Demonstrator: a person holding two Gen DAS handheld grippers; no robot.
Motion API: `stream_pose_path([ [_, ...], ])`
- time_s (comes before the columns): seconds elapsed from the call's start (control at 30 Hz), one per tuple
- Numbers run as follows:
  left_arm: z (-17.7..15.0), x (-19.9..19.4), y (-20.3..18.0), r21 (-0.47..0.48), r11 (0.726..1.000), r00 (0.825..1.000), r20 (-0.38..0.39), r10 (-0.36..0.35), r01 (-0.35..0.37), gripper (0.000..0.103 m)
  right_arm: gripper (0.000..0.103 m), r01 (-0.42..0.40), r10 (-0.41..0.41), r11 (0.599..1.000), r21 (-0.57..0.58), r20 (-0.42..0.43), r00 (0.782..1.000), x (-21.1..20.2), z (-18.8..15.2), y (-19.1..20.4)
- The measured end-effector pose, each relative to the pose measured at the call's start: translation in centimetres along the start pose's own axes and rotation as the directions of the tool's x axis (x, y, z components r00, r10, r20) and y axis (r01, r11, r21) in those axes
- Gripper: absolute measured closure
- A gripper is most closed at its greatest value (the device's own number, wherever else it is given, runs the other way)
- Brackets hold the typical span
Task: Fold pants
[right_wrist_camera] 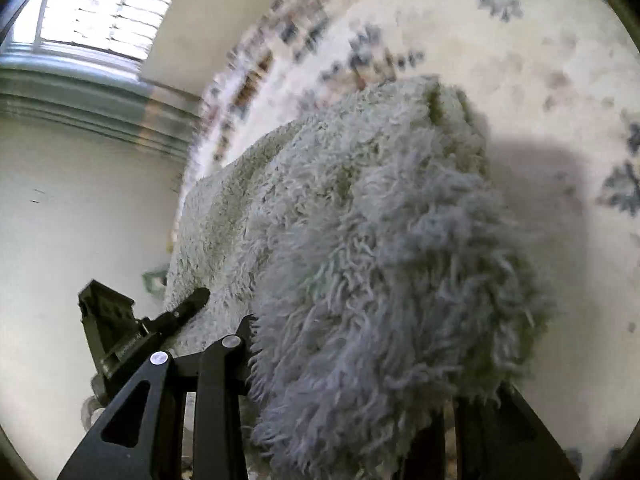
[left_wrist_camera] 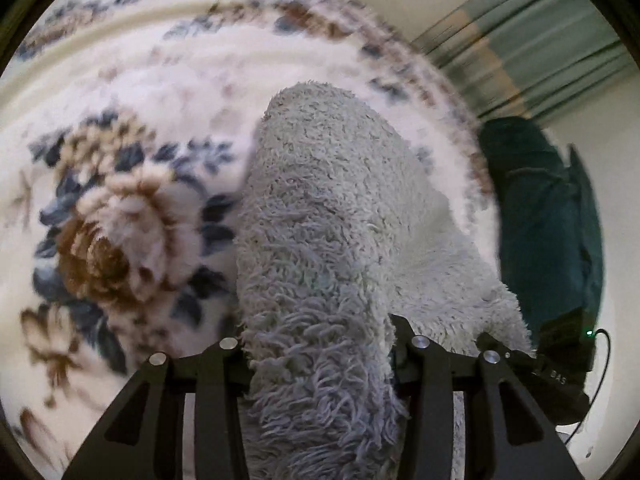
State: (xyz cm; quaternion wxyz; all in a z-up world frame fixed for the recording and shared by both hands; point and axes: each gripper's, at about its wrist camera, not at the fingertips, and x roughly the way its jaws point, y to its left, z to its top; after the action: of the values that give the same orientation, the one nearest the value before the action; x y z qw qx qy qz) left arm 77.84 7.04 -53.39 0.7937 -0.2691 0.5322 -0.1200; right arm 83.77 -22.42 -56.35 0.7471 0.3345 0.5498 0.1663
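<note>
The pants [left_wrist_camera: 332, 208] are pale grey, shaggy fleece. In the left wrist view they bunch up between the black fingers of my left gripper [left_wrist_camera: 320, 340], which is shut on them, and hang forward over a floral rug [left_wrist_camera: 120, 220]. In the right wrist view a thick fold of the same pants [right_wrist_camera: 360, 220] fills the jaws of my right gripper [right_wrist_camera: 360, 360], which is shut on it; its right finger is hidden by the pile. At the left of that view one black finger [right_wrist_camera: 194, 303] of the left gripper lies on the fabric.
The cream rug [right_wrist_camera: 540, 60] with blue and brown flowers lies under the pants, blurred. A person in dark teal clothing [left_wrist_camera: 540, 220] is at the right edge of the rug. Green curtains [left_wrist_camera: 520, 40], a window [right_wrist_camera: 100, 12] and pale bare floor [right_wrist_camera: 60, 220] lie beyond.
</note>
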Motion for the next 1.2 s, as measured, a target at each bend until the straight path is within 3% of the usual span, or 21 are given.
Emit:
stream_pose_path([
  [0.1, -0.6, 0.7, 1.2, 0.026, 1.0, 0.999, -0.031, 0.016, -0.015, 0.052, 0.057, 0.045, -0.045, 0.999, 0.011, -0.032, 0.998, 1.6, -0.6, -1.0],
  [0.17, -1.1, 0.1, 1.5, 0.019, 1.0, 0.999, -0.039, 0.016, -0.015, 0.051, 0.037, 0.074, -0.072, 0.997, 0.037, -0.053, 0.996, 1.4, -1.6, -2.1],
  [0.27, -1.8, -1.6, 0.5, 0.043, 0.995, 0.996, -0.02, 0.087, -0.086, 0.045, 0.019, 0.224, -0.223, 0.974, 0.02, -0.055, 0.973, -0.4, -3.4, -2.2],
  [0.3, -2.1, -2.4, -0.4, 0.071, 0.989, 0.992, -0.004, 0.128, -0.127, 0.042, 0.019, 0.26, -0.259, 0.966, 0.01, -0.04, 0.965, -0.7, -3.6, -1.8],
  [0.33, -2.5, -3.3, -1.4, 0.104, 0.98, 0.985, 0.017, 0.171, -0.172, 0.033, 0.017, 0.303, -0.303, 0.953, -0.012, -0.016, 0.953, -1.7, -4.3, -1.1],
  [0.37, -2.9, -3.9, -2.0, 0.125, 0.969, 0.977, 0.031, 0.209, -0.211, 0.029, 0.009, 0.354, -0.354, 0.935, -0.031, 0.005, 0.935, -2.4, -4.8, -0.3],
  [0.43, -4.0, -5.6, -3.5, 0.156, 0.946, 0.959, 0.067, 0.276, -0.283, 0.023, 0.0, 0.457, -0.454, 0.887, -0.071, 0.057, 0.889, -4.0, -6.0, 1.4],
  [0.53, -5.7, -8.1, -5.6, 0.193, 0.909, 0.928, 0.116, 0.354, -0.371, 0.013, 0.0, 0.575, -0.56, 0.809, -0.123, 0.142, 0.817, -7.0, -8.2, 4.0],
  [0.57, -6.1, -8.7, -6.1, 0.205, 0.897, 0.92, 0.129, 0.371, -0.391, 0.013, 0.0, 0.596, -0.576, 0.793, -0.128, 0.162, 0.801, -7.6, -8.5, 4.7],
  [0.7, -7.9, -11.6, -8.7, 0.243, 0.855, 0.886, 0.192, 0.421, -0.459, 0.013, 0.0, 0.634, -0.607, 0.764, -0.12, 0.202, 0.769, -13.7, -12.2, 6.1],
  [0.87, -10.4, -16.3, -12.1, 0.23, 0.843, 0.866, 0.258, 0.429, -0.487, 0.013, 0.0, 0.646, -0.592, 0.749, -0.15, 0.285, 0.754, -21.1, -16.9, 9.6],
  [0.97, -12.2, -19.4, -14.2, 0.218, 0.836, 0.85, 0.298, 0.434, -0.504, 0.013, 0.0, 0.636, -0.57, 0.754, -0.163, 0.318, 0.758, -25.2, -19.3, 11.6],
  [1.2, -17.1, -28.2, -19.8, 0.195, 0.839, 0.828, 0.381, 0.412, -0.507, 0.013, 0.0, 0.637, -0.517, 0.742, -0.209, 0.427, 0.742, -35.8, -25.4, 17.3],
])
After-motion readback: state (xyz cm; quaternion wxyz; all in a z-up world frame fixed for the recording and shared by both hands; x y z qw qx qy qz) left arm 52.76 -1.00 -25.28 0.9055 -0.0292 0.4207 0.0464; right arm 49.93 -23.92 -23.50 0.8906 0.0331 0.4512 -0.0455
